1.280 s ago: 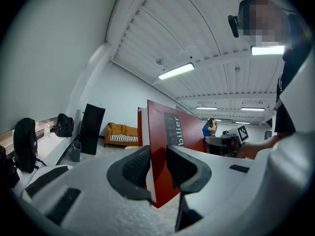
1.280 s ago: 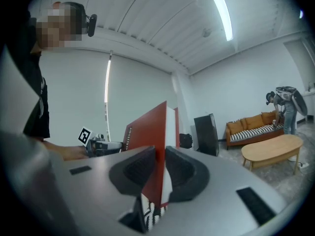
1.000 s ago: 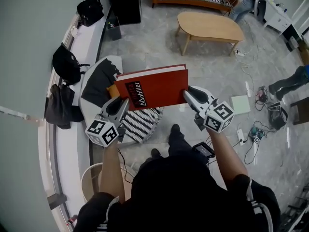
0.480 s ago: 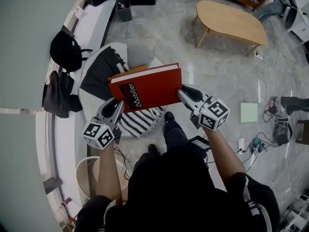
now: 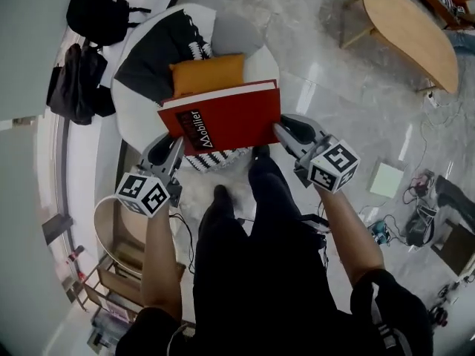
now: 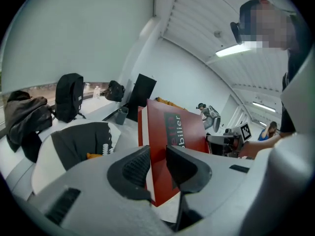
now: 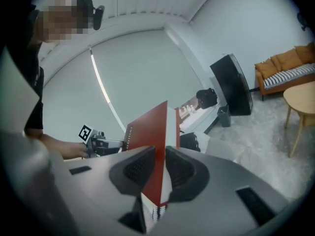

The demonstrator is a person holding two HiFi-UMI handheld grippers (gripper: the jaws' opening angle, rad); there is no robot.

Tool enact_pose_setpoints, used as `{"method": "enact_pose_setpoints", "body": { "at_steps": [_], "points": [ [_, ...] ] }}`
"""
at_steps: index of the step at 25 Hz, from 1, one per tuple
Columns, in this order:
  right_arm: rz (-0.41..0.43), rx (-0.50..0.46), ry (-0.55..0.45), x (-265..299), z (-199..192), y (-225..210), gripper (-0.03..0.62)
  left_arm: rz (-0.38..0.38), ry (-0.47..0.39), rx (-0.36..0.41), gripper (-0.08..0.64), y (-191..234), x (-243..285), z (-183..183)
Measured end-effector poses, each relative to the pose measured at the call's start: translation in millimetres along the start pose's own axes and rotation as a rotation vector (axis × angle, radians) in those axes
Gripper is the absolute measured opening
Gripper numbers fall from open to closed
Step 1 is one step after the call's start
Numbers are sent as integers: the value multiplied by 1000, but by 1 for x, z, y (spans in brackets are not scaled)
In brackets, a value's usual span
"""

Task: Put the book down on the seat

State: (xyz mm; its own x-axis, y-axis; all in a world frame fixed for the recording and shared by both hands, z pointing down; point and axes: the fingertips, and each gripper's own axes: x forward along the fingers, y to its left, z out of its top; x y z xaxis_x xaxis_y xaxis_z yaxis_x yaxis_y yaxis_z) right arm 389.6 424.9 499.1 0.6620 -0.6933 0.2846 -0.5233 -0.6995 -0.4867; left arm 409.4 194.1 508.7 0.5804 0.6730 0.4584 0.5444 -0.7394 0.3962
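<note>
A red hardcover book [image 5: 223, 119] hangs level between both grippers, over the front of a round white seat [image 5: 256, 39] that bears an orange cushion [image 5: 208, 73] and a black-and-white garment [image 5: 156, 58]. My left gripper [image 5: 174, 148] is shut on the book's near left corner. On the right edge my right gripper [image 5: 286, 132] is shut too. In the left gripper view the book [image 6: 172, 132] stands between the pads of that gripper [image 6: 157, 166]. The right gripper view shows the book [image 7: 155, 132] edge-on, pinched by the right gripper [image 7: 160, 166].
Two black bags [image 5: 96, 10] [image 5: 74, 80] lie on the window ledge left of the seat. A wooden coffee table [image 5: 408, 21] stands at the upper right. A striped cushion [image 5: 223, 158] sits under the book's near edge. Cables [image 5: 393, 228] litter the floor at the right.
Both grippers have sunk with the book, which now hangs over the seat's orange cushion. The head camera has tilted further down, so the seat fills more of the view.
</note>
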Motion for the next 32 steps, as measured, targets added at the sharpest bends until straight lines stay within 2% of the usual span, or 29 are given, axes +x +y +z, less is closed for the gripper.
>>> {"method": "enact_pose_setpoints", "body": {
  "at_steps": [7,11,16,22,32],
  "points": [
    [59,30,116,78,-63,-35,78,76,26,-108,114,66,16,-66],
    [98,3,214,122,-115,-50,78,108,53,-162,114,114,31,-127],
    [82,17,308,167,-184,-76,77,130,75,-238,114,169,56,-189],
    [57,94,407,195,-268,-100,75,125,143,-274,112,208,76,-255],
    [26,166,456,230,-344,-143,74,101,223,-279,110,252,117,-322]
  ]
}}
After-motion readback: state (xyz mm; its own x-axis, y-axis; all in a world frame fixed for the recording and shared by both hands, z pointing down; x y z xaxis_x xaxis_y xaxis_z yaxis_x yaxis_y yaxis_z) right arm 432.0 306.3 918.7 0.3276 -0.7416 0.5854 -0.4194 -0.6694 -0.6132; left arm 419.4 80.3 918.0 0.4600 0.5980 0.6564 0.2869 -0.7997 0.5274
